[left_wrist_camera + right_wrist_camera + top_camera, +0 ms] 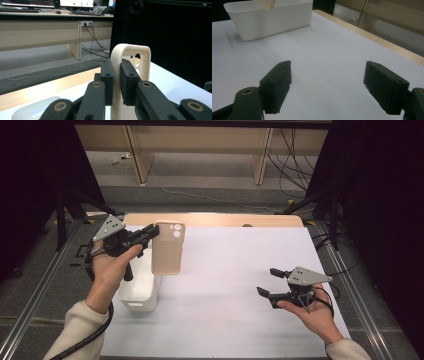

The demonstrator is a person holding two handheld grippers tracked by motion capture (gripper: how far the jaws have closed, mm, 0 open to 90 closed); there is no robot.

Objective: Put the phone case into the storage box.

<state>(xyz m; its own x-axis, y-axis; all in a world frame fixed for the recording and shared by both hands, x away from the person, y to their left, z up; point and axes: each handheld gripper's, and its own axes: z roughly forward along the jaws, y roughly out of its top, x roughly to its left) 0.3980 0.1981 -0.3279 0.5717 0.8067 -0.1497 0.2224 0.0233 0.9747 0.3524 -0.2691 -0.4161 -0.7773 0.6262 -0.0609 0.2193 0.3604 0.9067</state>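
A cream phone case [168,247] with camera cut-outs hangs upright in the air above the white bin [141,292] at the table's left. My left gripper [154,231] is shut on the case's top left edge. In the left gripper view both black pads [107,75] press on the thin wall of the phone case [131,53]. My right gripper [266,281] rests low at the table's right, open, with nothing between its jaws. In the right gripper view the gripper [328,85] points across the white sheet toward the bin [272,18], and a corner of the case [265,3] hangs over the bin.
A white sheet [225,285] covers the table, with a wooden edge [215,220] at the far side. Dark stands and cables flank the table. A rounded white object [35,111] lies below the left gripper's jaws. Desks and monitors stand beyond.
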